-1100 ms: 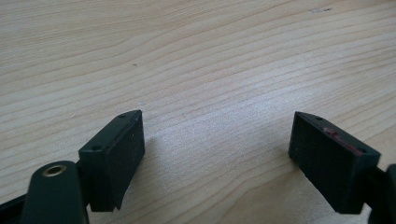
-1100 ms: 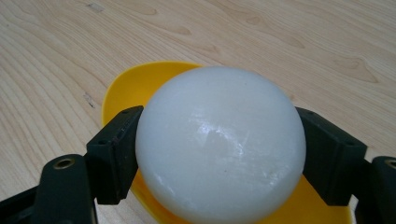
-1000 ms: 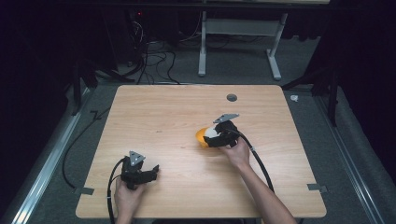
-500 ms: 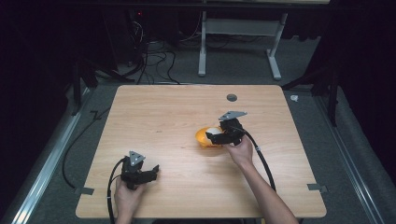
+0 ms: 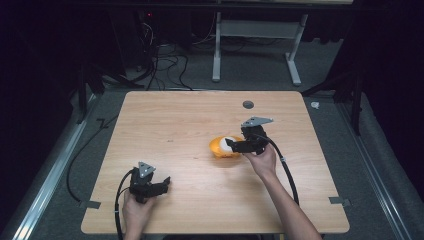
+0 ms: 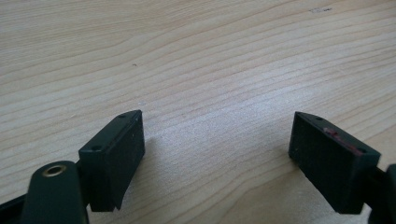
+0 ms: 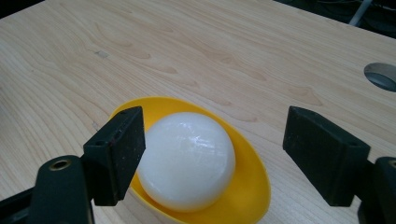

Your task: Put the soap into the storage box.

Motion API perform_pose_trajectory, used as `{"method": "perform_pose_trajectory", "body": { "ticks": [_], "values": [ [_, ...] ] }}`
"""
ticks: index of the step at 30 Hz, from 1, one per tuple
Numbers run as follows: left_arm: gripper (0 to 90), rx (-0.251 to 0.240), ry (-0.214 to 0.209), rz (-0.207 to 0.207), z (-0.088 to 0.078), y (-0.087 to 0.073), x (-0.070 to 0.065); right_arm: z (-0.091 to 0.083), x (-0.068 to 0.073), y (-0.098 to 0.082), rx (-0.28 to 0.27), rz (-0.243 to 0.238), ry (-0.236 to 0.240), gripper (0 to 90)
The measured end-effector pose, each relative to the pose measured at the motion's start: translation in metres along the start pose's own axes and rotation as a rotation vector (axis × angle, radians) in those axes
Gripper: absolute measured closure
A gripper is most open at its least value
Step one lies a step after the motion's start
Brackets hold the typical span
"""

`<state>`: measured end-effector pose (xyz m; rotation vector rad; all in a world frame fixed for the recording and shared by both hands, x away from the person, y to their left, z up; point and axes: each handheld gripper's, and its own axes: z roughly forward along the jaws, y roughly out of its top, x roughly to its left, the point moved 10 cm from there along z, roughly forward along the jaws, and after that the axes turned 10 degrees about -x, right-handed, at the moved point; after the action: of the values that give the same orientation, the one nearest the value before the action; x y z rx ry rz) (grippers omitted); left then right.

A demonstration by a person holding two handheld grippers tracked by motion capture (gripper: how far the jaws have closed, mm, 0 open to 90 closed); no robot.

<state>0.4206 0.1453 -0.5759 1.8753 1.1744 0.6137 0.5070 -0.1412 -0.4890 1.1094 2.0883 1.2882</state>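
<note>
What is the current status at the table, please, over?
Left gripper open, idle on the table. Right gripper open, jaws just closing, white ball between them, ungripped. Ball sits in yellow dish. Nothing in the way.

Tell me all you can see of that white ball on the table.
The white ball is smooth, glossy and slightly translucent, like plastic or wax. It sits in a shallow yellow dish on the wooden table, right of centre, and bulges well above the dish's rim. The right tongs have just been closing, with the ball between the jaws: one jaw stands close beside it, whether touching is unclear, and the other is well clear.
</note>
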Motion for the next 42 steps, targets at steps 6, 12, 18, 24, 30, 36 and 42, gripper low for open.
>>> {"method": "perform_pose_trajectory", "body": {
  "ticks": [6, 12, 18, 24, 30, 36, 42],
  "values": [
    [18.9, 0.0, 0.0, 0.001, 0.0, 0.0, 0.0, -0.007, -0.007, -0.001, 0.006, 0.015, -0.026, 27.2],
    [18.9, 0.0, 0.0, 0.001, 0.0, 0.0, 0.0, -0.014, -0.01, 0.001, -0.008, 0.016, -0.03, 26.8],
    [18.9, 0.0, 0.0, 0.001, 0.0, 0.0, 0.0, -0.021, -0.012, 0.001, -0.016, 0.012, -0.027, 26.5],
    [18.9, 0.0, 0.0, 0.0, 0.0, 0.0, 0.0, -0.03, -0.018, -0.003, -0.043, 0.031, -0.048, 28.1],
    [18.9, 0.0, 0.0, 0.001, 0.0, 0.0, 0.0, -0.041, -0.027, -0.013, -0.043, 0.05, -0.066, 28.5],
    [18.9, 0.0, 0.001, 0.0, 0.0, 0.0, 0.0, -0.055, -0.03, -0.011, -0.074, 0.057, -0.072, 29.2],
    [18.9, 0.0, 0.001, 0.001, 0.0, 0.0, 0.0, -0.063, -0.03, -0.015, -0.077, 0.067, -0.062, 28.6]
  ]
}}
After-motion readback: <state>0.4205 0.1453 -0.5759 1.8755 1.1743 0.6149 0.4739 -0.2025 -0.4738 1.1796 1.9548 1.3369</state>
